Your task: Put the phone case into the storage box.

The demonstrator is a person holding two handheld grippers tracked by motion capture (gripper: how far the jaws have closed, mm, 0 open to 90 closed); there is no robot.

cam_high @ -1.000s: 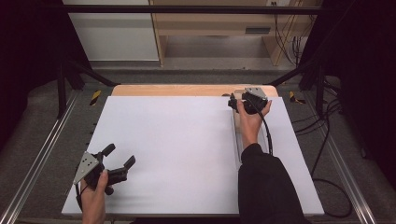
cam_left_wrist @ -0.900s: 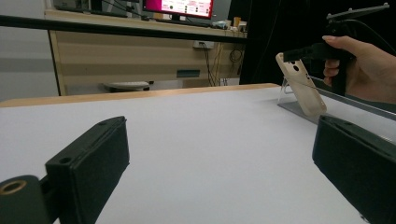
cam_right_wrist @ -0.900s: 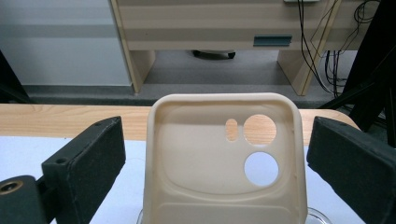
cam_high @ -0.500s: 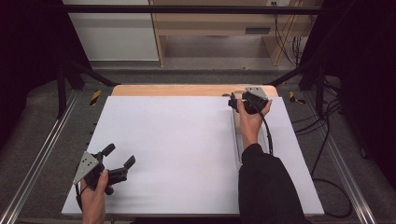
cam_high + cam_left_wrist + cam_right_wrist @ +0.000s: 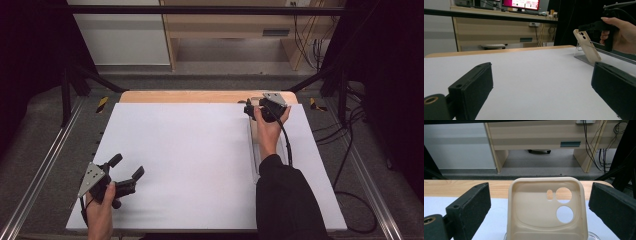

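a: where's the phone case (image 5: 546, 210)?

b: at the far right of the white table (image 5: 190, 150), leaning tilted on a clear stand (image 5: 584, 58) — cream coloured, camera holes at its top.

a: and the right gripper (image 5: 256, 109)?

b: right at the case, jaws spread wide with the case between them, a gap on each side, not touching it.

a: the left gripper (image 5: 127, 168)?

b: near the table's front left corner, well apart from the case — jaws wide open, nothing between them.
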